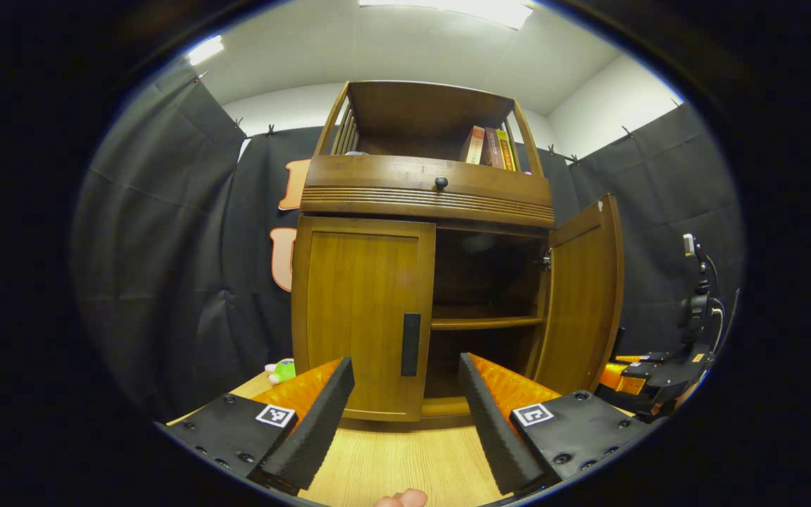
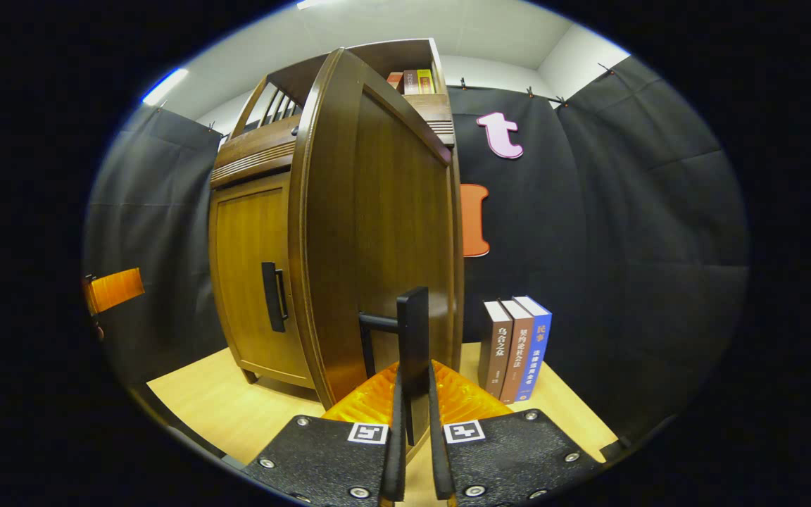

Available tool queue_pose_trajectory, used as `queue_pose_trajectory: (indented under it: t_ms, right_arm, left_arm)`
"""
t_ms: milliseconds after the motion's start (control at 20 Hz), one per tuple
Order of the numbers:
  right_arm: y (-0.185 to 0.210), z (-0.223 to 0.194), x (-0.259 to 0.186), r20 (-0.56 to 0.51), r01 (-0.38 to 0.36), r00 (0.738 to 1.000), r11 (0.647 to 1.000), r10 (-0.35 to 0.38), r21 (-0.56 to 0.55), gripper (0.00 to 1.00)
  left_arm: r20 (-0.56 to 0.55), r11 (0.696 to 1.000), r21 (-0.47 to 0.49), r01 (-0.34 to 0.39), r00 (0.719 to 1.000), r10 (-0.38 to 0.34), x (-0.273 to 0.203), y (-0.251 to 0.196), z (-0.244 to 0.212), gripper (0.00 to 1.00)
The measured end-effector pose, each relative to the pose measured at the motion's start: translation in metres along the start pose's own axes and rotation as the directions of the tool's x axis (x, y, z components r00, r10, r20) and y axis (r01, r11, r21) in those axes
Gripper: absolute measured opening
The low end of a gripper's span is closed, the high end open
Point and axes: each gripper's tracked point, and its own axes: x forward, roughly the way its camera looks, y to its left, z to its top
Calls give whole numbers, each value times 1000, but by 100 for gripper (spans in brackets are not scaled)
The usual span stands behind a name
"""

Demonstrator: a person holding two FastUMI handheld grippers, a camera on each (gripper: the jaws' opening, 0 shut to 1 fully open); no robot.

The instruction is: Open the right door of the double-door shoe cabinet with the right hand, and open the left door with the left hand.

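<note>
Your right hand-held gripper (image 2: 412, 451) is clamped on the right door's (image 2: 377, 232) handle (image 2: 412, 352), door swung open. Your left hand-held gripper (image 1: 405, 408) is spread apart, apparently short of the closed left door (image 1: 363, 317).

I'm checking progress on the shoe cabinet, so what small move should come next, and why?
Probably ease the left gripper forward onto the left door's handle. The right door already stands open with the right gripper shut on its handle, while the left door is closed and the left gripper is open, short of it.
</note>
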Motion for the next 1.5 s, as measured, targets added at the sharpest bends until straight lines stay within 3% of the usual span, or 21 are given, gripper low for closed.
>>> queue_pose_trajectory:
  t_ms: [50,100,250,300,350,550,950,1000,1050,1150,1200,1500]
  right_arm:
    - [-7,-1,-1,0,16,1000,1000,-16,-6,4]
    - [-18,-4,-2,-8,40,999,999,-40,-15,13]
    - [-40,-4,-5,11,74,997,997,-74,-1,7]
    - [-44,-3,-5,23,73,997,997,-73,20,14]
    - [-49,-8,-8,23,69,997,997,-69,19,4]
    - [-67,-10,-9,8,12,1000,1000,-12,24,3]
    - [-105,-9,-1,23,-122,992,991,121,54,3]
    - [-106,-9,-1,25,-139,990,989,138,52,12]
    - [-107,-8,-2,30,-156,988,986,154,51,4]
    - [-108,-7,-3,53,-184,982,981,181,61,13]
    - [-107,-6,-4,60,-198,979,978,194,71,7]
    - [-110,-35,-29,12,-127,992,989,126,82,9]
  left_arm:
    - [-2,1000,-3,4,1000,-4,1,-1,-1,95]
    - [-4,1000,-5,7,1000,-7,1,-1,0,94]
    - [-3,1000,-9,8,1000,-8,1,-1,-2,94]
    - [-4,1000,-14,13,1000,-13,2,-2,-4,94]
    - [-5,1000,-18,17,1000,-17,1,-3,-3,94]
    - [3,1000,-11,27,1000,-27,2,-4,-2,94]
    - [11,999,-38,-20,1000,20,2,-2,-1,94]
    - [13,999,-45,-24,1000,25,1,-2,-1,94]
    - [13,998,-56,-23,1000,24,1,-3,-1,94]
    - [12,997,-75,-23,1000,24,-1,-2,-3,94]
    - [12,996,-81,-23,1000,24,-1,-1,-4,94]
    - [14,995,-91,-34,999,35,-1,-2,-7,96]
